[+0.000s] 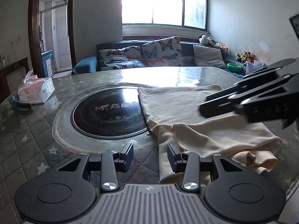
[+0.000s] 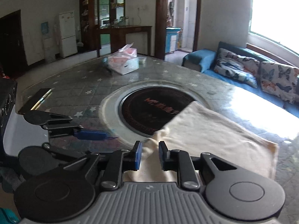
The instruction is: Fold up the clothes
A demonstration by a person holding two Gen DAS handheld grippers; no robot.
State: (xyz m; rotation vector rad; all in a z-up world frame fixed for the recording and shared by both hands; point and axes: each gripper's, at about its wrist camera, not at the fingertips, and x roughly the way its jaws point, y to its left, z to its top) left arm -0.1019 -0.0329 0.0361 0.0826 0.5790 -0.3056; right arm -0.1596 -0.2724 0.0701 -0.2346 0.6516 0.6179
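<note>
A cream garment (image 1: 196, 115) lies partly folded on the round table, its left edge over the black cooktop disc. My left gripper (image 1: 150, 156) is open, low over the table at the garment's near edge, with its right finger over the cloth. My right gripper (image 2: 149, 156) is open above a bunched fold of the same garment (image 2: 214, 130), with cloth between the fingers but not pinched. The right gripper also shows at the right of the left wrist view (image 1: 252, 97), above the garment. The left gripper also shows at the left of the right wrist view (image 2: 61, 125).
A round table with a quilted star-pattern cover (image 1: 28, 140) has a black induction cooktop (image 1: 108, 112) in its middle. A tissue pack (image 1: 35, 91) sits at the far left. A blue sofa with butterfly cushions (image 1: 142, 56) stands behind the table.
</note>
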